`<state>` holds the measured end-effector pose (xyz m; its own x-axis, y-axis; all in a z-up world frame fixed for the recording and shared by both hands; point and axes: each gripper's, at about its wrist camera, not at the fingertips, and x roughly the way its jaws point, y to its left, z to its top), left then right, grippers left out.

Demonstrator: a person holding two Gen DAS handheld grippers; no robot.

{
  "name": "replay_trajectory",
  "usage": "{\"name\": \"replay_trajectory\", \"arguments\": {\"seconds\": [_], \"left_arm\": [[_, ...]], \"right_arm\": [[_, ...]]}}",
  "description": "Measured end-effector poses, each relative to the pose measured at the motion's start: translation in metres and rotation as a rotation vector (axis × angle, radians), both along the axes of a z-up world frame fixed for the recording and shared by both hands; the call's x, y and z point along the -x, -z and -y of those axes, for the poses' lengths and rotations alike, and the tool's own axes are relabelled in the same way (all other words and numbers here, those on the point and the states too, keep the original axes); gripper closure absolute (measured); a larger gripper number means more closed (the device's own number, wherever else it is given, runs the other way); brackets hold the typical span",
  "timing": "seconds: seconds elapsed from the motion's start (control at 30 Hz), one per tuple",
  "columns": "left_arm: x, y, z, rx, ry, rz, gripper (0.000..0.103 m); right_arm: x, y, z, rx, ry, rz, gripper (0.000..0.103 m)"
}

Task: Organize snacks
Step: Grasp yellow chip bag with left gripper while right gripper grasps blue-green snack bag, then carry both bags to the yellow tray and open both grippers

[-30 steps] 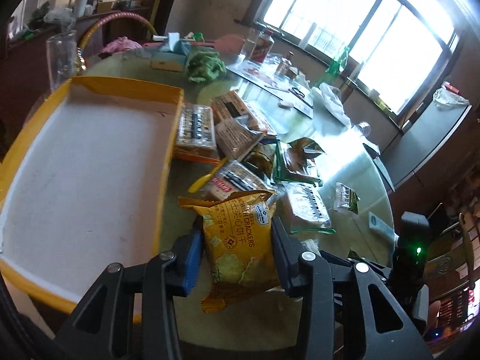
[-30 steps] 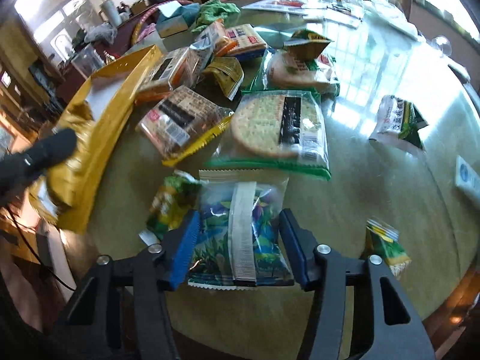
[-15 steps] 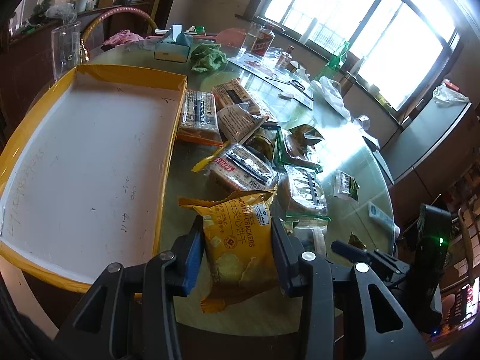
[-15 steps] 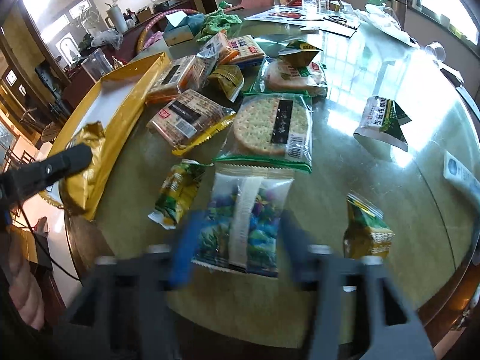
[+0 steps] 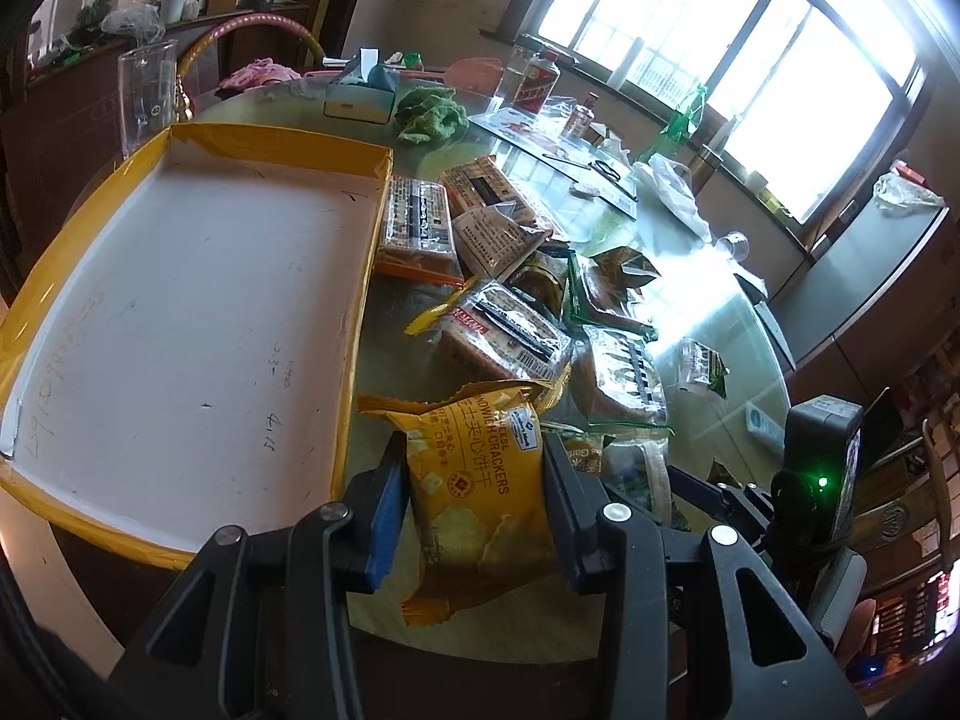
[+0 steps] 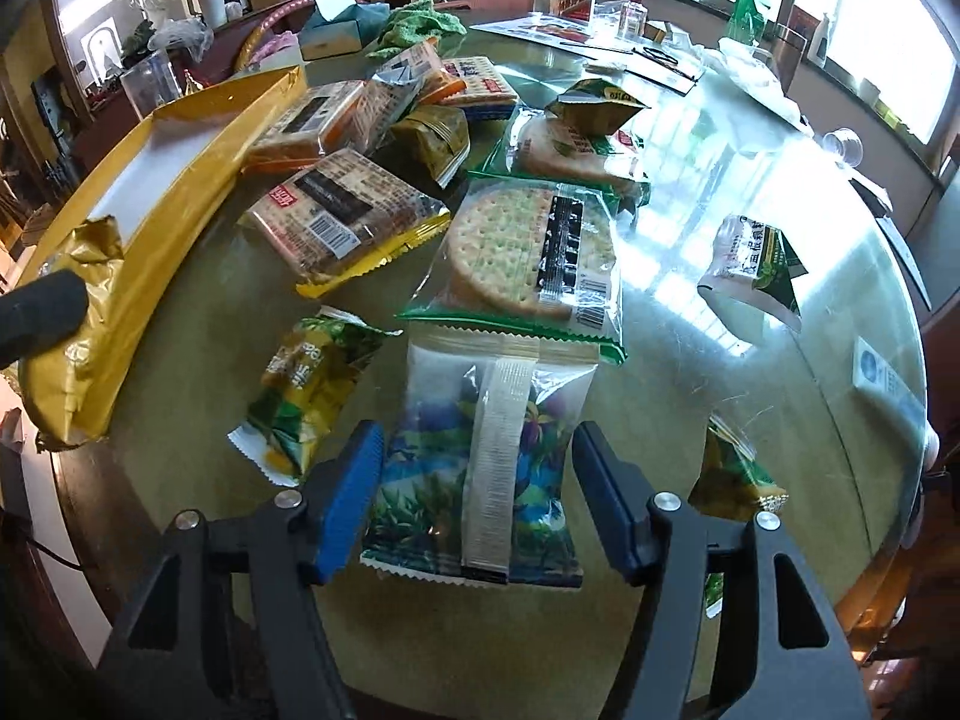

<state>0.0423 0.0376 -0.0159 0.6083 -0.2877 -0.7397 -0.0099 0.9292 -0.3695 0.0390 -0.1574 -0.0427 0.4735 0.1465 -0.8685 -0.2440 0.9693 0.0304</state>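
**Glass-topped table strewn with snack packets**

Round glass table (image 6: 750, 312) is seen under both grippers. A yellow cracker packet (image 5: 480, 480) is clamped between the left gripper (image 5: 474, 510) pads at lower centre. The right gripper (image 6: 474, 504) jaws are closing around a blue-green packet (image 6: 474, 474), not yet pressed. A yellow tray (image 5: 354, 324) lies at left, beside it more packets.

Bright window (image 5: 720, 48) behind glass-topped table (image 6: 750, 276)

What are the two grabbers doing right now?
Left gripper: shut on the yellow cracker bag.
Right gripper: closing around the blue-green snack packet, pads not touching it yet.
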Motion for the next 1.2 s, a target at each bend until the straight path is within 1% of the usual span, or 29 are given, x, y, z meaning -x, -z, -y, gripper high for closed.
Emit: {"name": "replay_trajectory", "arguments": {"seconds": [0.07, 0.13, 0.23, 0.3, 0.4, 0.47, 0.53, 0.63, 0.73, 0.8, 0.93, 1.07, 1.2], "left_arm": [[0.001, 0.000, 0.001, -0.001, 0.002, -0.001, 0.061], [0.002, 0.001, 0.002, -0.003, 0.003, -0.003, 0.061], [0.002, 0.001, 0.005, -0.006, 0.006, -0.004, 0.061], [0.003, 0.001, 0.006, -0.008, 0.007, -0.005, 0.061], [0.004, 0.000, 0.007, -0.007, 0.012, -0.006, 0.061], [0.005, -0.001, 0.006, 0.004, 0.015, -0.005, 0.061], [0.005, -0.004, 0.002, 0.018, 0.012, -0.004, 0.061], [0.010, -0.014, -0.013, 0.034, -0.017, 0.020, 0.061], [0.017, -0.026, -0.037, 0.041, -0.071, 0.045, 0.061], [0.021, -0.032, -0.055, 0.015, -0.122, 0.061, 0.061], [0.018, -0.034, -0.084, -0.038, -0.188, 0.063, 0.061], [0.008, -0.024, -0.114, -0.094, -0.234, 0.035, 0.061], [-0.001, -0.005, -0.135, -0.111, -0.269, -0.018, 0.061]], "right_arm": [[0.001, -0.001, 0.003, 0.000, -0.003, 0.004, 0.045], [0.003, -0.002, 0.006, 0.009, -0.002, 0.013, 0.060], [0.005, -0.002, 0.010, 0.017, -0.001, 0.027, 0.068], [0.007, -0.002, 0.013, 0.016, 0.005, 0.042, 0.071], [0.010, -0.005, 0.025, -0.044, 0.021, 0.049, 0.073], [0.016, -0.015, 0.036, -0.115, 0.011, 0.078, 0.073], [0.021, -0.025, 0.039, -0.159, -0.002, 0.102, 0.073], [0.027, -0.045, 0.035, -0.229, -0.053, 0.137, 0.073], [0.030, -0.067, 0.015, -0.286, -0.134, 0.173, 0.073], [0.028, -0.079, -0.008, -0.319, -0.199, 0.179, 0.073], [0.025, -0.093, -0.055, -0.376, -0.318, 0.170, 0.073], [0.014, -0.092, -0.107, -0.377, -0.395, 0.137, 0.073], [0.006, -0.077, -0.159, -0.317, -0.433, 0.116, 0.073]]}}
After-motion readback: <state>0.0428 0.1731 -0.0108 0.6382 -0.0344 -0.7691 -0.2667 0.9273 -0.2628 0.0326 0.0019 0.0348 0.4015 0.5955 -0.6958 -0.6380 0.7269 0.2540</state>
